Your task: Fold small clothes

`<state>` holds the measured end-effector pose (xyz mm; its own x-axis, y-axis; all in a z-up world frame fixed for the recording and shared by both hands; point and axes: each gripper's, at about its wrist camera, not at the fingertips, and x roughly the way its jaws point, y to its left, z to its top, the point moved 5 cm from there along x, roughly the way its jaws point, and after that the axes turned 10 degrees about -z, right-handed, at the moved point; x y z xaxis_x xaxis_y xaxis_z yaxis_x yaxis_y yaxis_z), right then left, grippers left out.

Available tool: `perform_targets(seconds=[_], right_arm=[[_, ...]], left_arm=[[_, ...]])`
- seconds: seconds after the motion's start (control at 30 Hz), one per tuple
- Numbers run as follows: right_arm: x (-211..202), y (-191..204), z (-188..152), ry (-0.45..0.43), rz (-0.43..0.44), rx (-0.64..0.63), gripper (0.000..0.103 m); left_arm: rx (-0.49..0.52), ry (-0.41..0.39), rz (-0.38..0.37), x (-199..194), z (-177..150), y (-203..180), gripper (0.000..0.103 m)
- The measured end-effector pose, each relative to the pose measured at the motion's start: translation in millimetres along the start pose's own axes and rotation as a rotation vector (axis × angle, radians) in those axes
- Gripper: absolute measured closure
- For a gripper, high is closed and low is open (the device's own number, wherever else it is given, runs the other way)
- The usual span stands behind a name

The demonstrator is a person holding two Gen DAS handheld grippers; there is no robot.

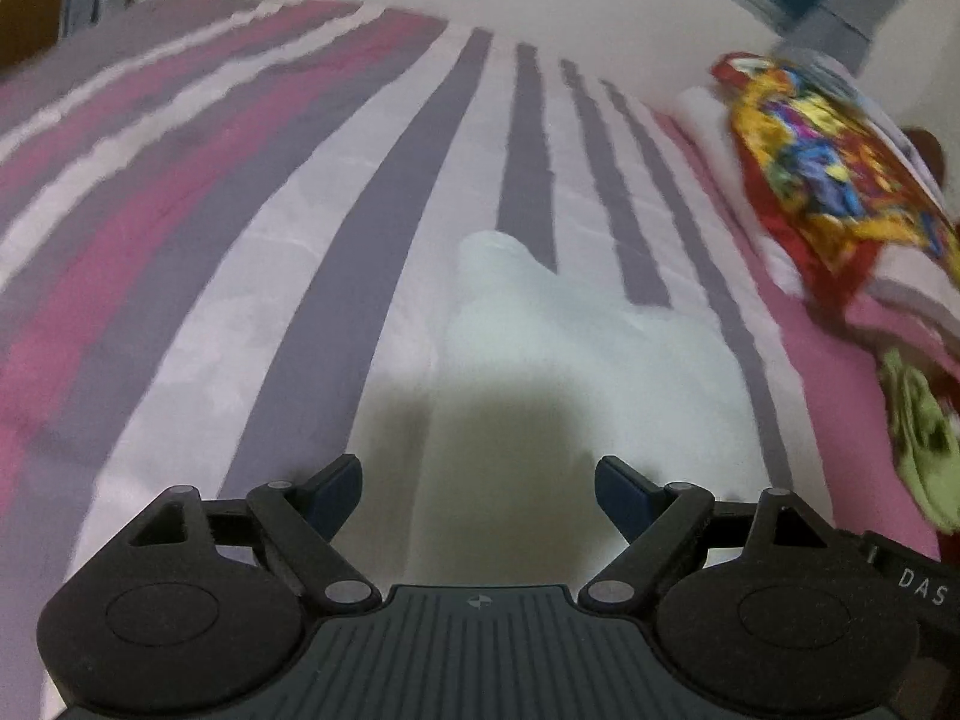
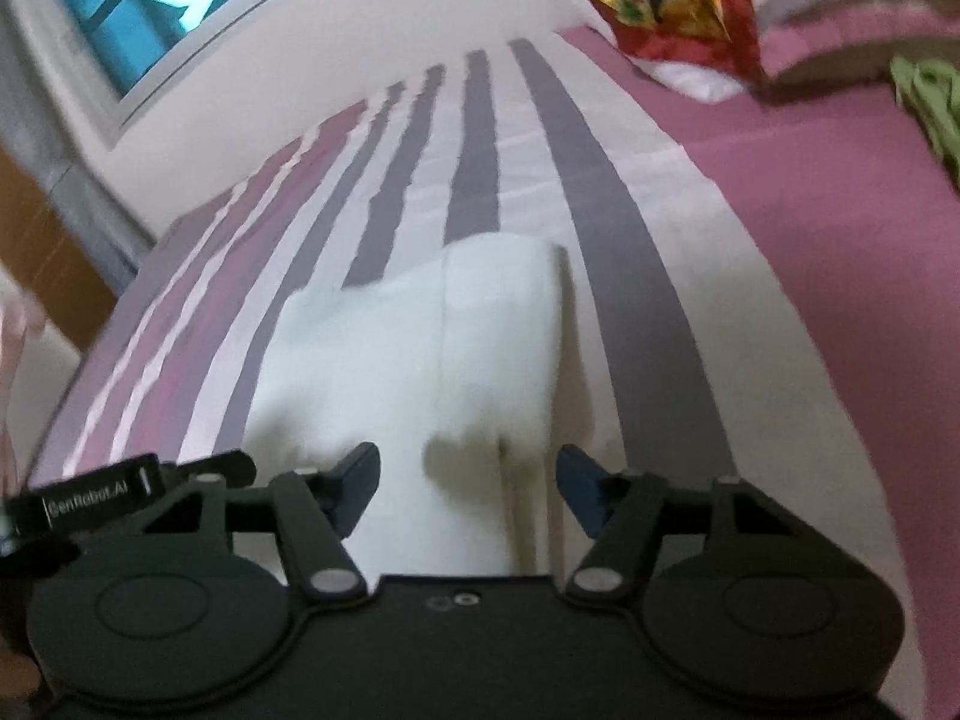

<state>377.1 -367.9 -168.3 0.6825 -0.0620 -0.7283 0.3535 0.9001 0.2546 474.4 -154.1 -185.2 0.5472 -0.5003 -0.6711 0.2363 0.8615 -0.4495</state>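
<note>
While both point forward above the white garment (image 2: pixel 420 348), left gripper (image 1: pixel 479 495) and right gripper (image 2: pixel 468 483) fingers gape, empty.

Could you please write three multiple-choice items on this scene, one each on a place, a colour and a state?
1. Where does the white garment lie?
A. on the striped sheet
B. on the pillow
C. on the floor

2. What colour is the crumpled cloth at the far right of the bed?
A. blue
B. green
C. black

3. How do the two grippers stand?
A. both shut on the garment
B. one open, one shut
C. both open, holding nothing

Answers:
1. A, since grey and pink stripes run out from under the garment.
2. B, since it shows green against the pink sheet.
3. C, since the left gripper and right gripper both show parted fingers with nothing between them.
</note>
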Motion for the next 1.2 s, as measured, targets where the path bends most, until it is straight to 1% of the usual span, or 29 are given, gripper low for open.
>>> perform_targets(seconds=[0.07,0.13,0.2,0.23,0.27,0.3,0.33,0.37,0.4,0.43,0.47,0.5,0.53,0.57,0.6,0.63,0.67,0.7,0.77,0.83,0.87,0.93,1.0,1.03,1.07,1.1,1.13,1.2], right_arm=[[17.4,2.7,10.9,0.019,0.001,0.020,0.040],[32.8,7.5,17.4,0.035,-0.021,0.005,0.041],[47.7,8.0,20.8,0.048,-0.038,-0.005,0.046],[54.6,7.5,20.5,0.059,-0.041,0.002,0.047],[60.1,6.6,21.4,0.067,-0.034,0.013,0.050],[64.0,6.4,22.9,0.065,-0.029,0.018,0.051],[65.5,9.7,23.9,0.054,-0.030,-0.002,0.057],[63.5,15.4,24.2,0.034,-0.038,-0.037,0.068],[56.4,23.5,23.7,-0.010,-0.052,-0.091,0.073],[47.7,30.4,22.6,-0.058,-0.057,-0.134,0.077],[35.2,37.8,20.5,-0.120,-0.044,-0.179,0.084],[28.4,41.4,18.3,-0.160,-0.030,-0.211,0.085],[29.4,42.1,15.5,-0.158,-0.032,-0.235,0.085],[38.1,37.8,12.7,-0.129,-0.060,-0.239,0.085],[48.6,30.7,10.6,-0.088,-0.083,-0.222,0.084],[55.3,22.9,9.7,-0.060,-0.092,-0.185,0.082],[54.8,21.3,10.8,-0.058,-0.093,-0.171,0.078],[51.4,21.5,11.0,-0.063,-0.103,-0.173,0.078],[41.0,20.5,10.2,-0.078,-0.117,-0.170,0.072],[26.3,18.6,10.4,-0.112,-0.138,-0.163,0.070],[18.7,20.5,10.2,-0.135,-0.134,-0.164,0.070],[5.0,30.7,9.7,-0.186,-0.096,-0.185,0.070],[-2.4,43.8,6.1,-0.214,-0.080,-0.237,0.071],[1.0,49.0,3.4,-0.199,-0.079,-0.266,0.071],[7.8,49.3,-0.2,-0.165,-0.086,-0.278,0.071],[18.5,47.3,-5.6,-0.110,-0.114,-0.291,0.072],[36.4,41.9,-12.5,-0.029,-0.153,-0.304,0.071],[40.2,34.5,-11.5,-0.001,-0.140,-0.260,0.071]], left_arm=[[-0.021,0.017,0.005,19.3,6.9,4.8,0.019],[-0.050,0.027,-0.008,35.3,8.5,8.7,0.019],[-0.082,0.039,-0.030,49.2,11.6,12.5,0.020],[-0.101,0.035,-0.048,52.1,12.6,14.3,0.037],[-0.119,0.039,-0.079,54.2,12.3,14.4,0.048],[-0.149,0.038,-0.091,54.9,12.2,15.2,0.053],[-0.159,0.019,-0.088,51.5,11.4,14.3,0.061],[-0.146,-0.006,-0.087,45.1,10.0,10.7,0.065],[-0.136,-0.038,-0.092,36.7,7.7,8.2,0.067],[-0.138,-0.064,-0.104,30.3,5.2,8.0,0.068],[-0.137,-0.077,-0.109,27.9,2.1,10.3,0.068],[-0.120,-0.075,-0.094,31.7,-0.1,14.1,0.067],[-0.117,-0.054,-0.076,40.1,-2.2,19.4,0.059],[-0.135,-0.038,-0.083,45.1,-1.9,22.3,0.054],[-0.141,-0.038,-0.086,44.4,0.7,21.4,0.050],[-0.136,-0.039,-0.071,40.8,3.3,21.0,0.039],[-0.129,-0.044,-0.045,35.7,5.9,19.3,0.035],[-0.118,-0.058,-0.037,29.6,7.9,18.0,0.030],[-0.057,-0.102,-0.031,12.1,13.0,11.3,0.028],[-0.016,-0.119,-0.043,-0.6,14.9,4.8,0.028],[0.008,-0.113,-0.051,-3.4,13.8,-0.5,0.028],[0.057,-0.086,-0.044,-1.5,11.4,-9.9,0.028],[0.088,-0.052,-0.035,5.2,1.2,-16.2,0.028],[0.102,-0.010,-0.009,13.4,-6.0,-16.3,0.028],[0.109,0.066,0.022,29.4,-15.1,-13.2,0.028],[0.083,0.070,0.013,33.1,-21.4,-6.6,0.025],[0.057,0.055,0.018,32.0,-22.6,-3.7,0.022],[0.056,0.052,0.038,28.0,-21.4,-6.9,0.022]])
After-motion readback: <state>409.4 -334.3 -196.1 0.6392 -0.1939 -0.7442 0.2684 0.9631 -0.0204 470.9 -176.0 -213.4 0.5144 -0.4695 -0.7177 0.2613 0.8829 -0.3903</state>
